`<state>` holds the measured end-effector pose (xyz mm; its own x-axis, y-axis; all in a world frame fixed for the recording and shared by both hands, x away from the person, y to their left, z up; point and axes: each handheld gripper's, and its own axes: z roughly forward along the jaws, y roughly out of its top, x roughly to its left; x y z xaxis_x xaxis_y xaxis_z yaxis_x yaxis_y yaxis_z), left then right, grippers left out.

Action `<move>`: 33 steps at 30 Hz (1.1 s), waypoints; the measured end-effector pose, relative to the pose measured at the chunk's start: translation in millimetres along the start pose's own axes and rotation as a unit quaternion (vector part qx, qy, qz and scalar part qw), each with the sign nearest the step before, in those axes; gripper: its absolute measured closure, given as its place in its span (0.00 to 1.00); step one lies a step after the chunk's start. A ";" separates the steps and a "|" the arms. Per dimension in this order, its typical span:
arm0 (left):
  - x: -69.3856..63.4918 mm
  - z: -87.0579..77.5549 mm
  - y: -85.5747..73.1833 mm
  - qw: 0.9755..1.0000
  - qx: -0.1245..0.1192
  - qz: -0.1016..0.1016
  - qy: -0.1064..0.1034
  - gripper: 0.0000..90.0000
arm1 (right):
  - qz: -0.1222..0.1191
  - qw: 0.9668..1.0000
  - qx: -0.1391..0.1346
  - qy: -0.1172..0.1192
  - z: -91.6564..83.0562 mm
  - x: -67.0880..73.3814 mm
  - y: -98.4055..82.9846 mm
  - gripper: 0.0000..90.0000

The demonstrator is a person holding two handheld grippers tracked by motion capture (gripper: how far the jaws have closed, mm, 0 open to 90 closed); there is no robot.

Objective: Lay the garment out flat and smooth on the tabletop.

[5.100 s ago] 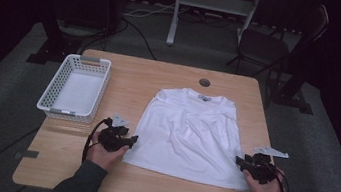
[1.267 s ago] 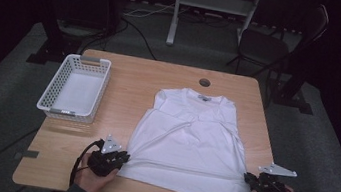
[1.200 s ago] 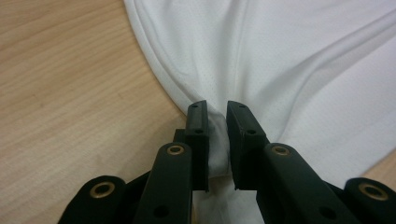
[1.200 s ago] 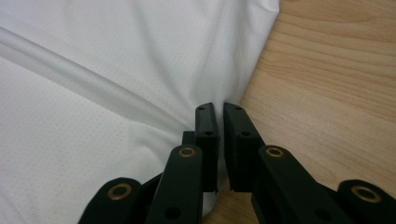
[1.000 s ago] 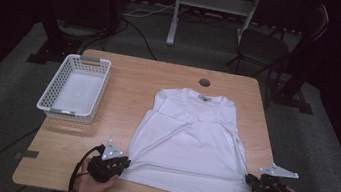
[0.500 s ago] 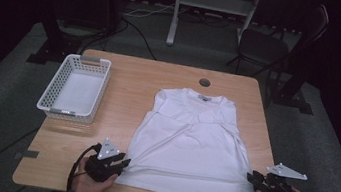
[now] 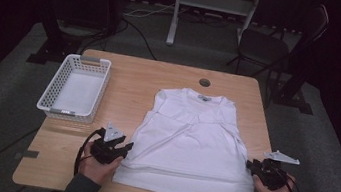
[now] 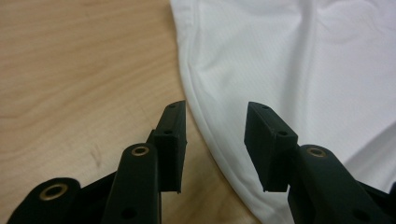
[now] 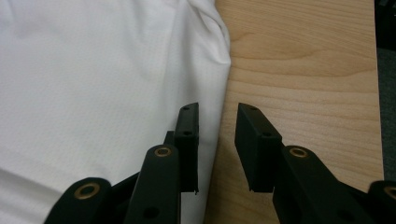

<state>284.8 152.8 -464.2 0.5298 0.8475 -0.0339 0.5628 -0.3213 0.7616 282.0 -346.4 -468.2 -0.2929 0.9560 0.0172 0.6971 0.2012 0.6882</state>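
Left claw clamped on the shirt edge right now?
Apart. In the left gripper view the left claw stands open, having just been opening, with the shirt hem passing unpinched between its pads.

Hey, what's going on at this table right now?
A person is folding a white shirt spread on a wooden table, with a two-jaw gripper in each hand. The left gripper sits at the shirt's left edge and the right gripper at its right edge. Both have just been opening their jaws, and nothing is pinched between them now; the fabric's edge lies loose under the gaps. A fold runs across the shirt's lower part. A white basket stands beside it at the left.
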 end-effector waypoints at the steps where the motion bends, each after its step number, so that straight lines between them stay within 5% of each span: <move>1: 1.2 1.3 1.6 1.000 -0.002 -0.003 0.001 0.66 | 0.003 1.000 0.001 -0.001 1.8 -0.4 0.1 0.78; 10: 3.7 26.2 8.6 1.000 0.023 -0.004 0.007 0.61 | -0.010 1.000 0.009 -0.006 9.3 6.2 2.0 0.71; 26: 3.8 32.7 7.3 1.000 0.029 0.003 0.008 0.59 | -0.002 1.000 0.013 0.014 16.2 9.1 8.0 0.68; 31: 1.1 33.6 7.6 1.000 0.028 0.012 0.005 0.60 | -0.009 1.000 0.015 0.024 16.3 10.5 8.9 0.77; 33: -0.6 32.5 7.6 0.999 0.029 0.015 -0.003 0.73 | -0.010 0.999 0.017 0.029 16.4 10.7 9.5 0.84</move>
<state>309.3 136.1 -479.4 0.5508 0.8345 -0.0155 0.5826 -0.3710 0.7232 296.2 -330.8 -473.4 -0.3435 0.9380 0.0458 0.7117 0.2282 0.6644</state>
